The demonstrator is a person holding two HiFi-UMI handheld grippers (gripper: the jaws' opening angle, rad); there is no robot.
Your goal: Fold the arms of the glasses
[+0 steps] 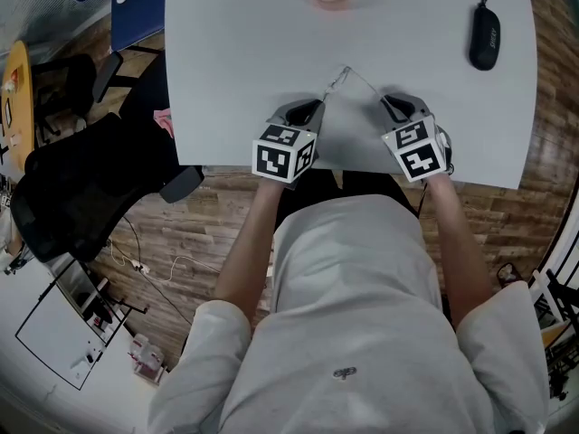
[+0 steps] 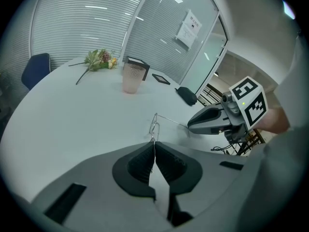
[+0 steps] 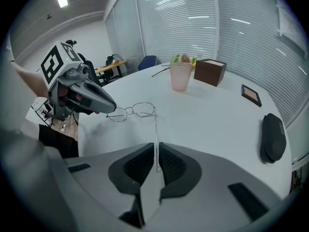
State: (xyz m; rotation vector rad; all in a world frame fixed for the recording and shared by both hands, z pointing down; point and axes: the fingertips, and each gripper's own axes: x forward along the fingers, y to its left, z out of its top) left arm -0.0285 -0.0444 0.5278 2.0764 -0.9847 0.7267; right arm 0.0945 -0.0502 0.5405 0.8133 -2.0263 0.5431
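left claw: clamps glasses, angled down | right claw: clamps glasses, angled down

The person wears a pale grey short-sleeved T-shirt with a small dark emblem; left gripper and right gripper are grey, with black ribbed pads; each carries a black-and-white marker cube.

No legible text anywhere
Paper sheet on far glass wall: printed lines, too small to read
Black case at far right of table: pale print along lid, unreadable
Cubes on left gripper and right gripper: black-and-white square patterns only, no letters, no digits
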